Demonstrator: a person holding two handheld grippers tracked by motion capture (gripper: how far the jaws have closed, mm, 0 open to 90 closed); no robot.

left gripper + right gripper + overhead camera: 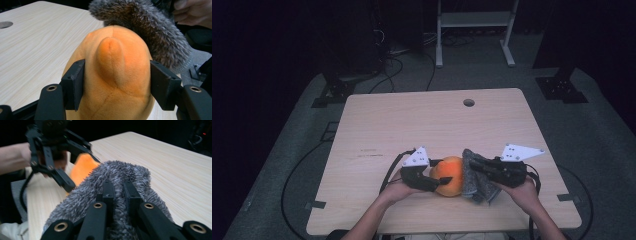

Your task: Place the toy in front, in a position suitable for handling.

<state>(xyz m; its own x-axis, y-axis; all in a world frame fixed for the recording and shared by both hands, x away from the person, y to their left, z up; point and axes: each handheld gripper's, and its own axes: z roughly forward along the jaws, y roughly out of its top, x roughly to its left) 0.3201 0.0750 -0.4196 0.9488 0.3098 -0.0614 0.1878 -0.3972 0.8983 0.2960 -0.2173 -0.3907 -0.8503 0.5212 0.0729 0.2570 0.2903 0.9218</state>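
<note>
No legible text or labels.

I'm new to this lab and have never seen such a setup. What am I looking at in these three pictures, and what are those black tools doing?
A person sits at a wooden table and holds a hand tool with two black jaws in each hand. The high view looks down from above the person. The other two pictures come from small cameras riding on the tools, looking along their jaws.

The left gripper has its jaws on both sides of an orange plush toy, pressing its flanks. In the high view the toy sits near the table's front edge.

The right gripper is shut on a grey fuzzy cloth, which it holds against the toy's side. The cloth is just right of the toy in the high view.
</note>
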